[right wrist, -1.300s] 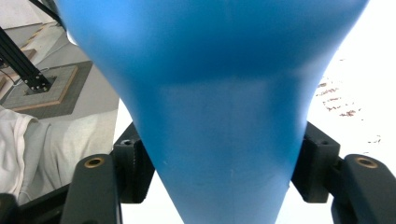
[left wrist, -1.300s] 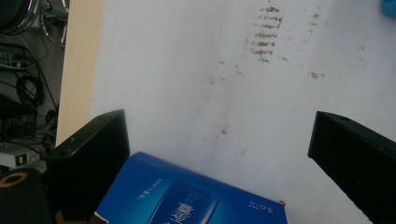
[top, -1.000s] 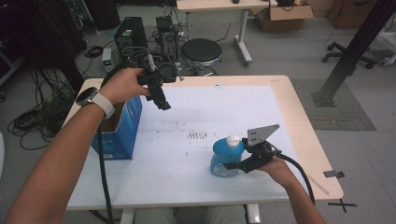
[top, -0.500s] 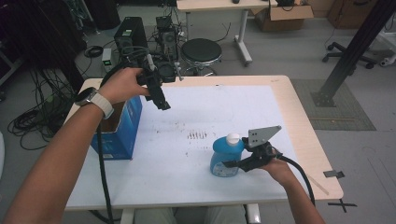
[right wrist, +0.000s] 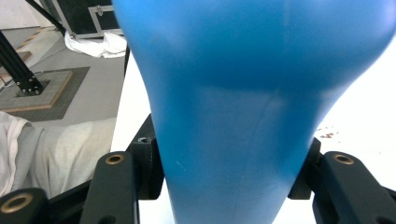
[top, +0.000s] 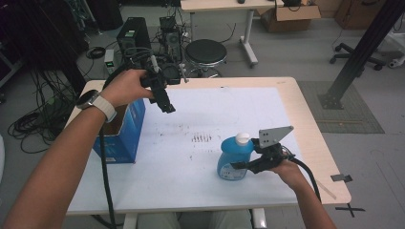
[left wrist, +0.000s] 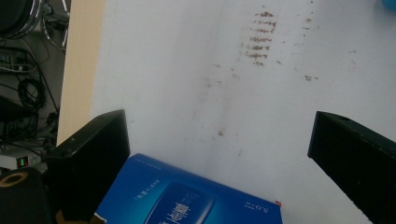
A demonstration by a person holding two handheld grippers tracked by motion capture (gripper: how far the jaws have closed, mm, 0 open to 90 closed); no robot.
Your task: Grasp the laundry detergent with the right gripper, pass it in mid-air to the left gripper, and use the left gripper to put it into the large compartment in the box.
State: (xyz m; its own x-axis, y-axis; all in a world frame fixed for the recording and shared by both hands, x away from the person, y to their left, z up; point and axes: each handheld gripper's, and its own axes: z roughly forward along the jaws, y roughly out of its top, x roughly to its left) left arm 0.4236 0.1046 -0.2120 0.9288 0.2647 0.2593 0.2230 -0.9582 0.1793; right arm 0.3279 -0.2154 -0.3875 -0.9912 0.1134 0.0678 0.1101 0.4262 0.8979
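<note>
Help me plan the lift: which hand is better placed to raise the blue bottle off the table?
Right. The right gripper is shut on the blue bottle, its fingers pressing both sides. The left gripper hangs open over the blue box, far away.

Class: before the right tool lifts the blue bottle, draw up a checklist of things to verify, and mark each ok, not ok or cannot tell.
1. Right tool jaws closed on the blue bottle: ok.
2. Bottle upright on the table: ok.
3. White cap on: ok; whether tight, cannot tell.
4. Left tool open, holding nothing, apart from the bottle: ok.
5. Blue box away from the bottle: ok.
</note>
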